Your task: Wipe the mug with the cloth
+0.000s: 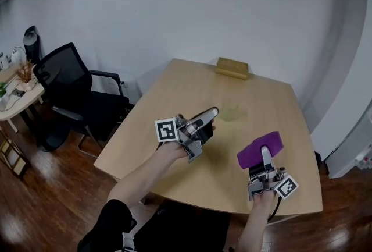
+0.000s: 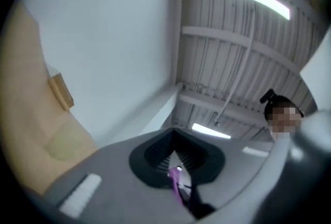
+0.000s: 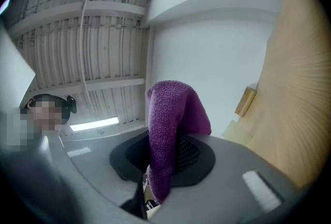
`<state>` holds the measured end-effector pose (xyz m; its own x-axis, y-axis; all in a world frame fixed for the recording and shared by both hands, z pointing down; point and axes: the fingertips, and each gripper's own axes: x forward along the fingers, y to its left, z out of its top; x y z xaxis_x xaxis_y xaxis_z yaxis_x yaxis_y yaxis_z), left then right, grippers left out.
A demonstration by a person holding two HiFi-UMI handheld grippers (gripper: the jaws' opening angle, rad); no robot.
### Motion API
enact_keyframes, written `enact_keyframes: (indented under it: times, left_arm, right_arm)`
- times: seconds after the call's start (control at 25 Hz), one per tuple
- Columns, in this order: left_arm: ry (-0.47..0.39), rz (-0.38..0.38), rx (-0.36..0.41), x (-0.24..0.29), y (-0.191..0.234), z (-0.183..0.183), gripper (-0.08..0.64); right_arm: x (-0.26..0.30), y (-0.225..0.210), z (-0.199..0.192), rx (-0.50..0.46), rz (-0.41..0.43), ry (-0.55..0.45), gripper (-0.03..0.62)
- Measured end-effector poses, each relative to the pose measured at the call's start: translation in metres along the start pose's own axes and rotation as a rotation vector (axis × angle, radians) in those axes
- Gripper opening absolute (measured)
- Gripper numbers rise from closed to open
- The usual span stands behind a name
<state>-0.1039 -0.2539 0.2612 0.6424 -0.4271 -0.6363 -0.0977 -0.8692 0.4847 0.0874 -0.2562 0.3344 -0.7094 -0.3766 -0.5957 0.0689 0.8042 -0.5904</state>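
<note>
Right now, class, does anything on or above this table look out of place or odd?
No mug shows on the table. The right gripper holds the purple cloth raised, with nothing in view to wipe.

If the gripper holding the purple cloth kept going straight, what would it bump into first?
Probably the white wall. The right gripper, shut on the purple cloth, points over the table, with the wooden block off to one side. Depth is hard to judge.

Left gripper (image 1: 204,121) is hovering above the bench (image 1: 192,82) centre, rolled sideways, fingers drawn together. Right gripper (image 1: 265,158) is pointing forward near the right edge, fingers clamping the purple cloth (image 1: 256,152).
</note>
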Motion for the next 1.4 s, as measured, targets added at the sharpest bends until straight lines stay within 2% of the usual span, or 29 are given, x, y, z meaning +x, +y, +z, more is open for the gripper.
enact_keyframes:
  times: [0.08, 0.16, 0.24, 0.36, 0.56, 0.64, 0.88, 1.2, 1.4]
  left_arm:
    - [-0.12, -0.052, -0.051, -0.02, -0.034, 0.0, 0.02]
    - [-0.187, -0.097, -0.072, -0.035, -0.066, -0.009, 0.017]
    - [-0.192, -0.145, -0.07, -0.044, -0.1, -0.029, 0.014]
    - [-0.129, -0.228, -0.06, -0.051, -0.147, -0.064, 0.015]
    - [-0.14, -0.28, -0.059, -0.059, -0.186, -0.075, 0.014]
    - [-0.148, -0.279, -0.057, -0.067, -0.201, -0.083, 0.014]
    - [-0.143, -0.208, -0.031, -0.088, -0.23, -0.11, 0.011]
    - [-0.091, -0.161, 0.04, -0.105, -0.285, -0.147, 0.011]
    - [-0.092, -0.115, 0.068, -0.119, -0.313, -0.162, 0.011]
  right_arm:
    - [0.003, 0.024, -0.005, -0.006, 0.036, 0.015, 0.056]
    - [0.002, 0.048, -0.009, -0.002, 0.079, 0.033, 0.056]
    - [-0.003, 0.072, -0.014, 0.005, 0.115, 0.056, 0.057]
    - [-0.015, 0.107, -0.021, 0.026, 0.157, 0.072, 0.057]
    - [-0.032, 0.147, -0.026, 0.043, 0.172, 0.101, 0.057]
    - [-0.045, 0.159, -0.035, 0.06, 0.165, 0.109, 0.057]
    - [-0.081, 0.186, -0.053, 0.127, 0.155, 0.1, 0.057]
    - [-0.107, 0.244, -0.078, 0.157, 0.239, 0.108, 0.057]
    - [-0.117, 0.276, -0.097, 0.187, 0.268, 0.144, 0.057]
